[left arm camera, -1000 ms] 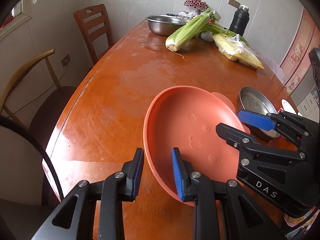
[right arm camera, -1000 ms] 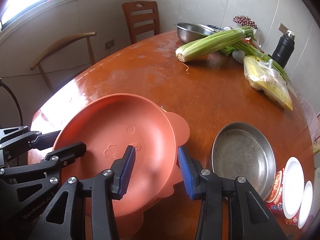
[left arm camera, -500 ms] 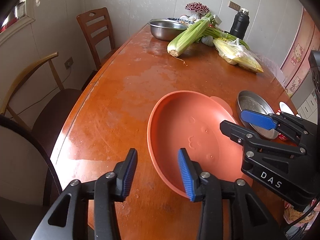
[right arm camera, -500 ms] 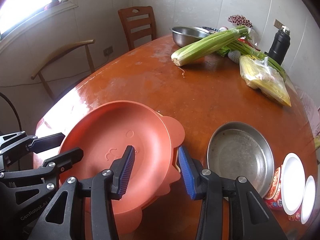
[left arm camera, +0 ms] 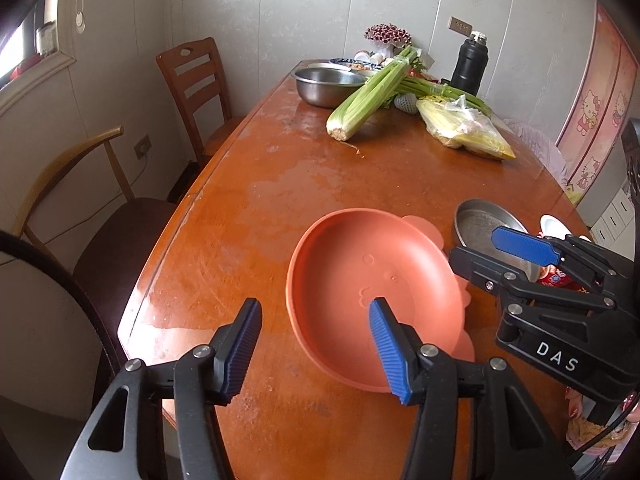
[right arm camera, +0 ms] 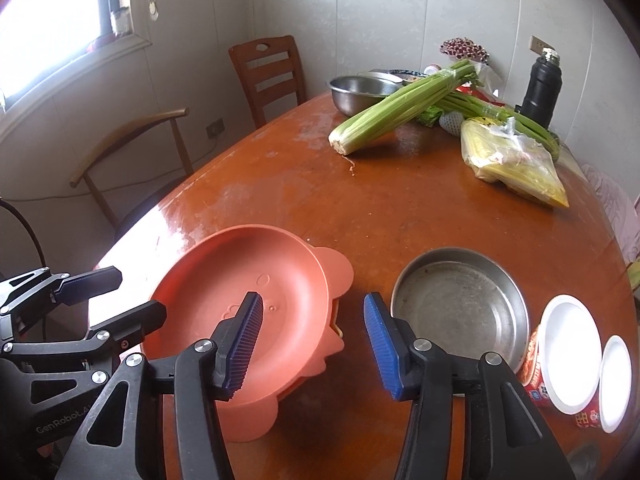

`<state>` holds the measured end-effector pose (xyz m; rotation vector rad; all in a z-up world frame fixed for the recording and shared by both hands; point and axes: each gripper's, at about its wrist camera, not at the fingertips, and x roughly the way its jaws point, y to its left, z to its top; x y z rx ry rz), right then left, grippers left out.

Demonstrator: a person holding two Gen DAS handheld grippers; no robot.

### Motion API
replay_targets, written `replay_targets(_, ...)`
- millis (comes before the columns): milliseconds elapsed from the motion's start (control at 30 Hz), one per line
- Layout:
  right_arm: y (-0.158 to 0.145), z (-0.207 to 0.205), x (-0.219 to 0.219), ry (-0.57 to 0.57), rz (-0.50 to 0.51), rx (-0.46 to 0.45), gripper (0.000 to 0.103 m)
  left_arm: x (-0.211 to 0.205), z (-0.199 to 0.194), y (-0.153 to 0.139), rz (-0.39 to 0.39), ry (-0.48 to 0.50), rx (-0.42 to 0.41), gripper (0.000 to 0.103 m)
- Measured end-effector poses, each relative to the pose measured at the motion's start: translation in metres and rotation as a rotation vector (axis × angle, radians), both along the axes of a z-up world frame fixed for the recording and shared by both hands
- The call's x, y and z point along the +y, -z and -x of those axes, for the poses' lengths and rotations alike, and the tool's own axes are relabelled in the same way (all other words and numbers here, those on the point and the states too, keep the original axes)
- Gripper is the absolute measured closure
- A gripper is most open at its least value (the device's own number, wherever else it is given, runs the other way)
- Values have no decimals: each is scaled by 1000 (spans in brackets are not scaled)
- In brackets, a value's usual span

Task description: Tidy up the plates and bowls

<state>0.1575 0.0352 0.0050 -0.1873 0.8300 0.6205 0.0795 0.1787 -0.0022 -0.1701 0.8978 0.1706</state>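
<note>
Worktop (left arm camera: 312,184) of glossy orange-brown wood carries an orange plate (left arm camera: 372,292) near its near edge, the plate resting on a second orange piece with rounded ears that shows beneath its rim. Left gripper (left arm camera: 316,344) hangs above the plate's left rim, its blue-padded fingers (left arm camera: 244,344) spread wide and holding nothing. Right gripper (right arm camera: 312,340) hangs over the plate's right rim, fingers (right arm camera: 380,344) likewise parted and empty. Steel pan (right arm camera: 460,304) sits just right of the plate, near the right edge. Two white-lidded cups (right arm camera: 572,356) lie beside the pan. At the far end: steel bowl (left arm camera: 328,86), celery (left arm camera: 368,96), bagged corn (left arm camera: 464,128) and black flask (left arm camera: 470,64).
</note>
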Motion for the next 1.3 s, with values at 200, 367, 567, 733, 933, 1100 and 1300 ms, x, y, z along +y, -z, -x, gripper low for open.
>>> replay_targets(200, -12, 7, -26, 38, -49, 2, 46, -15, -2, -14, -18, 34, -29, 47)
replay_targets(367, -18, 11, -56, 81, -83, 7, 46, -35, -9, -23, -35, 77, -43, 47)
replay_targets(567, -16, 10, -92, 148, -109, 32, 45, -62, -20, -29, -41, 136, -50, 47)
replay_targets(733, -8, 5, -119, 207, -135, 86, 45, -80, -34, -31, -51, 172, -40, 47)
replay_targets(933, 5, -3, -147, 293, -175, 160, 45, -98, -57, -30, -55, 218, -12, 47)
replay_targets(1100, 14, -7, -157, 341, -193, 213, 45, -114, -81, -24, -35, 275, 32, 47)
replay_targets(1300, 27, -14, -155, 382, -189, 256, 45, -120, -111, -10, -38, 285, 94, 47)
